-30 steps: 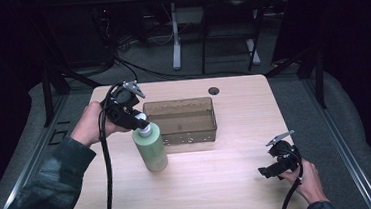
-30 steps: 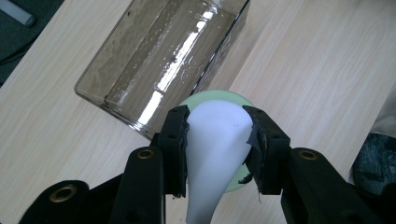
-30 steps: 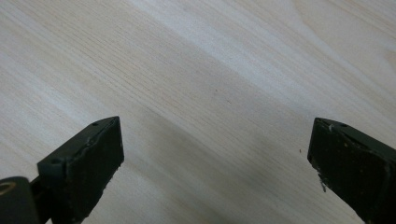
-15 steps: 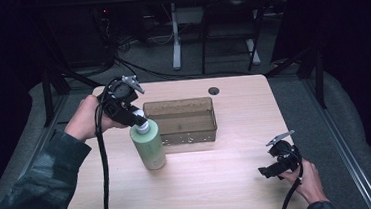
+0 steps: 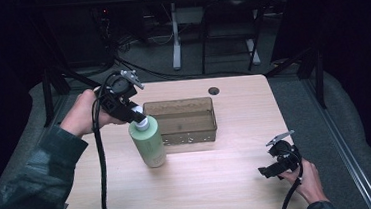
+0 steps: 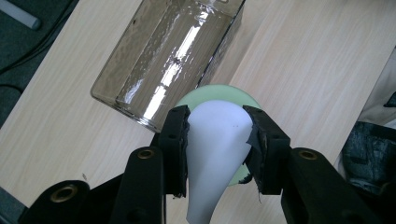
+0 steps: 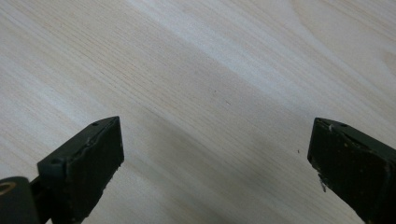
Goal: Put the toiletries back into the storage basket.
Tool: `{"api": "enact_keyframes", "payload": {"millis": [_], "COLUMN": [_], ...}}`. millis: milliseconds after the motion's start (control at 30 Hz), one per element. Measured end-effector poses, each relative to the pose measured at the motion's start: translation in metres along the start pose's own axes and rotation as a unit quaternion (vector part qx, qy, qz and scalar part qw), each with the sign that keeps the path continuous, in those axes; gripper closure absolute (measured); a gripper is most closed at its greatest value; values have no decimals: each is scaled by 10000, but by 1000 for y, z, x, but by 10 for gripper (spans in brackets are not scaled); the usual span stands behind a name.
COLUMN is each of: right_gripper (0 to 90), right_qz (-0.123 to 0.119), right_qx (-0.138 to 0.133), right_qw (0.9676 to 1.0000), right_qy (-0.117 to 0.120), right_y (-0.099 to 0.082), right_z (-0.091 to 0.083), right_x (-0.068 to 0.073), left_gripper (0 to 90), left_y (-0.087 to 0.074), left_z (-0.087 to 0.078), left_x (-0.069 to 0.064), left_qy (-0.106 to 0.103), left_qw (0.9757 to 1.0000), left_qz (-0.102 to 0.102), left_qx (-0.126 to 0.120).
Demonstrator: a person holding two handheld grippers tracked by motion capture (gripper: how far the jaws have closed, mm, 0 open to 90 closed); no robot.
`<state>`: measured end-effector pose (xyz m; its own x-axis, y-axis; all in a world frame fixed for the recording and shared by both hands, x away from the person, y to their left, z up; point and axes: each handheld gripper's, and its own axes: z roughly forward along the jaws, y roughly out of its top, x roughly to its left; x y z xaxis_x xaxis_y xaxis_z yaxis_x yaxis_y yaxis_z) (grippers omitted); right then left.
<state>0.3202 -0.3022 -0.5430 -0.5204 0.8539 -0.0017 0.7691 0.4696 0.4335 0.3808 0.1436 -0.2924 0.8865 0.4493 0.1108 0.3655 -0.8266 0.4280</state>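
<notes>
Two left claw (image 6: 217, 140) jaws clamp green bottle's (image 5: 148, 143) white cap (image 6: 215, 149).

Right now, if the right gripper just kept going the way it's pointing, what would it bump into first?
Most likely the bare table. The right gripper looks down at wood, jaws wide apart with nothing between them. How far off the wood lies is unclear.

Pale green pump bottle (image 5: 148, 145) with white pump head (image 6: 215, 140), standing upright just beside a clear bin.
</notes>
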Motion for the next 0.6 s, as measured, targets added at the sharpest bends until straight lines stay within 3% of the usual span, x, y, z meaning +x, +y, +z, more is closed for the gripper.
{"api": "enact_keyframes", "payload": {"millis": [600], "right_gripper": [13], "right_qz": [-58], "right_qx": [-51], "right_qw": [10000], "right_qy": [-29], "right_y": [0], "right_z": [-2], "right_x": [0], "left_gripper": [627], "left_y": [12], "left_z": [-17], "left_x": [0], "left_qy": [36], "left_qw": [9999], "left_qz": [83], "left_qx": [87]}}
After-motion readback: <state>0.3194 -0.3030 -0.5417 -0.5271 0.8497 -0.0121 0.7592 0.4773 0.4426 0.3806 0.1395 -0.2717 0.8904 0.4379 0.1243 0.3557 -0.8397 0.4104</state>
